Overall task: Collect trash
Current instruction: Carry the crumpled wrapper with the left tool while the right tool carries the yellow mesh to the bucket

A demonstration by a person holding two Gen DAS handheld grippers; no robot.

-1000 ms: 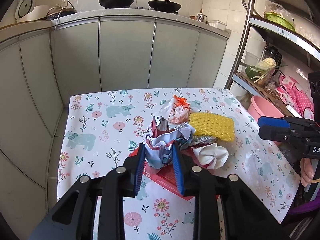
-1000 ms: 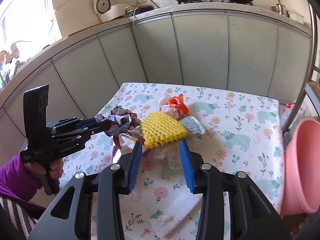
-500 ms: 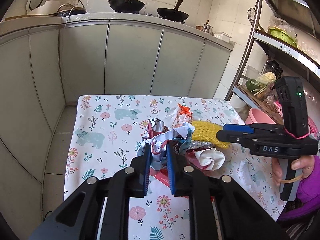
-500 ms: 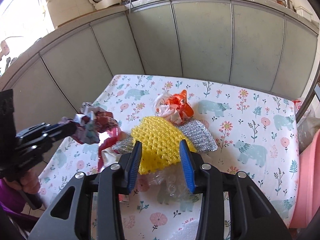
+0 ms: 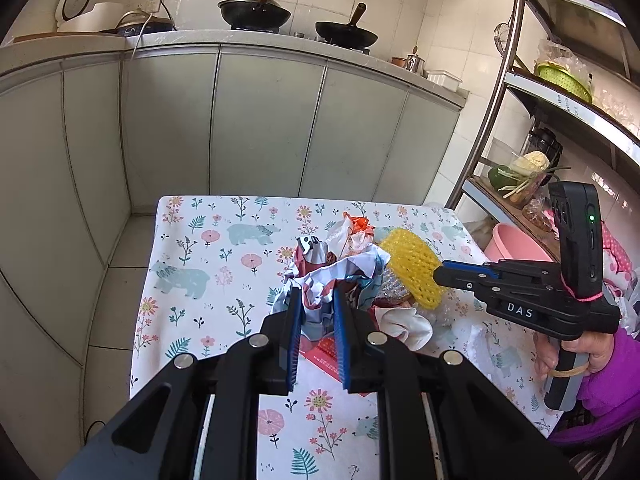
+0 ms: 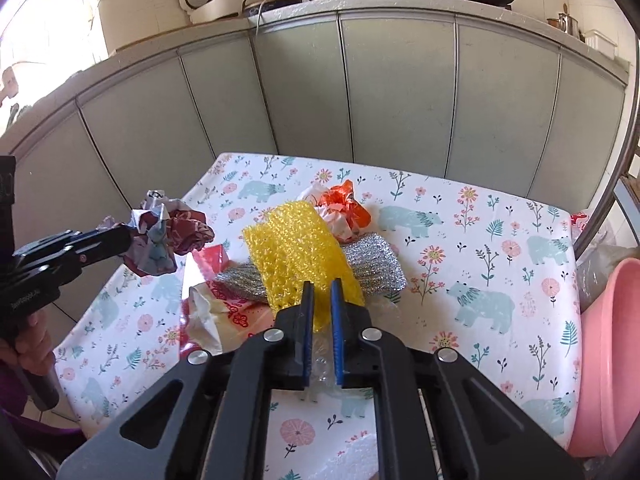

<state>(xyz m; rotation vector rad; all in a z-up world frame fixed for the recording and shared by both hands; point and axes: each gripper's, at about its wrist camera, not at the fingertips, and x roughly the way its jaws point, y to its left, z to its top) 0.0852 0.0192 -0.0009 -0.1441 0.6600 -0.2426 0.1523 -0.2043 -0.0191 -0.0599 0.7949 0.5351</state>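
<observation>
Right gripper (image 6: 321, 292) has just clamped the yellow foam mesh net (image 6: 298, 246), left gripper (image 5: 316, 306) holding crumpled printed wrapper (image 5: 336, 276) beside it, both ready to lift.

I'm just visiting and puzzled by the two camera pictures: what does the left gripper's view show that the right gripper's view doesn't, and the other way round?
Only the left view shows the shelf rack with a green basket.

Only the right view shows the silver scouring pad laid out plainly, and the bright window.

Both show the crumpled wrapper gripped by the left gripper, the yellow mesh pinched by the right gripper, the floral table and pink tub.
</observation>
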